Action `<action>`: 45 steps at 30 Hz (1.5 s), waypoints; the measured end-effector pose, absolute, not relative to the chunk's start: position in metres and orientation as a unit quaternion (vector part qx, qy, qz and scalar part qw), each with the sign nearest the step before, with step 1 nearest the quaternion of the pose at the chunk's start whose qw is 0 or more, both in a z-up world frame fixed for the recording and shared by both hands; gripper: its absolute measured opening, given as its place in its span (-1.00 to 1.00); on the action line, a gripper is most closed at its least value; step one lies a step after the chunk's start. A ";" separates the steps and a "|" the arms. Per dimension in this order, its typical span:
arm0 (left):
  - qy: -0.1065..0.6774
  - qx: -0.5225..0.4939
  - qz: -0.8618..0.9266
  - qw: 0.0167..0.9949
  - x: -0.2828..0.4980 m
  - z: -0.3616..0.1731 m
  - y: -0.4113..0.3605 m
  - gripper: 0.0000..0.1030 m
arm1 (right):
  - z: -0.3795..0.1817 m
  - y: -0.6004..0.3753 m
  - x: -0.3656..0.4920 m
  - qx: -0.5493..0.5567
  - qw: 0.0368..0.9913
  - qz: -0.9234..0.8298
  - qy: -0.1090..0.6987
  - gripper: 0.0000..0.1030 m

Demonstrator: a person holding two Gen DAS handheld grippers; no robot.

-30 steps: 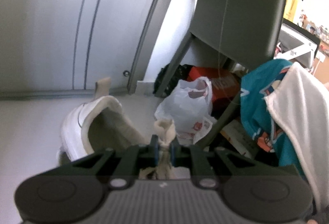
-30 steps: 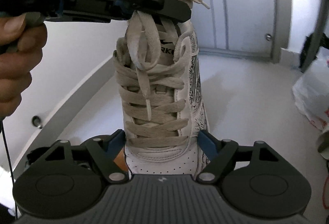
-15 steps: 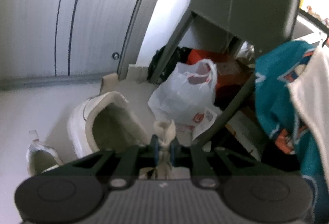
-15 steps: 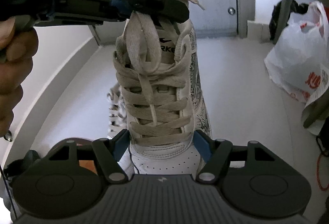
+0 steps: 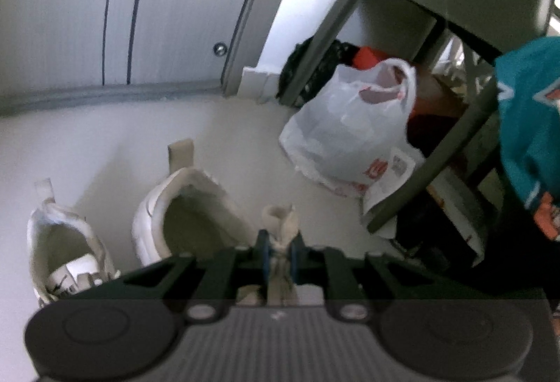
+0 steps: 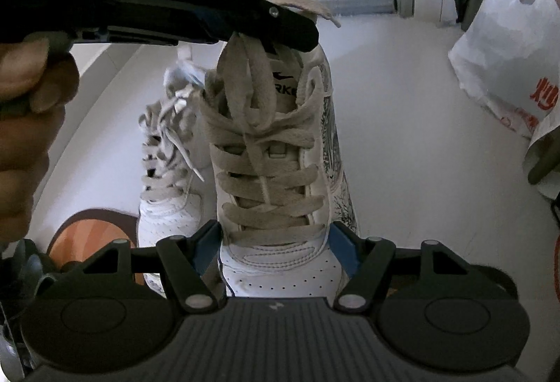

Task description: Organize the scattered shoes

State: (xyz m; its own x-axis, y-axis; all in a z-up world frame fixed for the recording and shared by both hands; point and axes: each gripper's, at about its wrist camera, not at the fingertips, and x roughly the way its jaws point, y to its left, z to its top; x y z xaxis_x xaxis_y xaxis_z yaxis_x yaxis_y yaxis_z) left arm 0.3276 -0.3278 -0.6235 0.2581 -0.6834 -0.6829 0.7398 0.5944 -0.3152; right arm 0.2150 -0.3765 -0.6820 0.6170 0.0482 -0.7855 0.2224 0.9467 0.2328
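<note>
A white sneaker (image 6: 280, 172) with beige laces and a dark side pattern is held by both grippers. My right gripper (image 6: 276, 252) is shut on its toe. My left gripper (image 5: 279, 250) is shut on its beige laces (image 5: 280, 224); it shows as a black body (image 6: 210, 14) above the tongue in the right wrist view. The sneaker's heel opening (image 5: 189, 207) is in the left wrist view. A second white sneaker (image 6: 168, 165) stands on the floor just left of it, heel (image 5: 63, 249) towards the wall.
A white plastic bag (image 5: 350, 130) lies on the pale floor to the right, by a grey chair frame (image 5: 437, 154) with a teal garment (image 5: 528, 123). A grey door (image 5: 122, 4) is at the back. An orange-brown round object (image 6: 91, 235) lies at lower left.
Both grippers carried the held sneaker towards the door and lower. The second sneaker came into view beside it on the left.
</note>
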 end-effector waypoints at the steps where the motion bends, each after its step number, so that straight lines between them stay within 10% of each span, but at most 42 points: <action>1: 0.413 0.035 -0.447 0.792 0.329 -0.627 -0.328 -0.78 | -0.685 -0.376 0.216 0.157 0.884 -0.049 0.438 0.40; 9: 0.438 0.037 -0.394 0.807 0.347 -0.661 -0.327 -0.69 | -0.708 -0.373 0.225 0.163 0.873 -0.045 0.458 0.35; 15: 0.461 0.044 -0.391 0.796 0.338 -0.664 -0.314 0.16 | -0.708 -0.367 0.223 0.151 0.876 -0.050 0.456 0.38; 22: 0.422 0.027 -0.379 0.823 0.317 -0.628 -0.279 0.57 | -0.704 -0.362 0.213 0.130 0.882 -0.066 0.449 0.50; 45: 0.444 -0.074 -0.281 0.847 0.210 -0.613 -0.074 0.82 | -0.627 -0.319 0.164 0.090 0.919 -0.022 0.383 0.53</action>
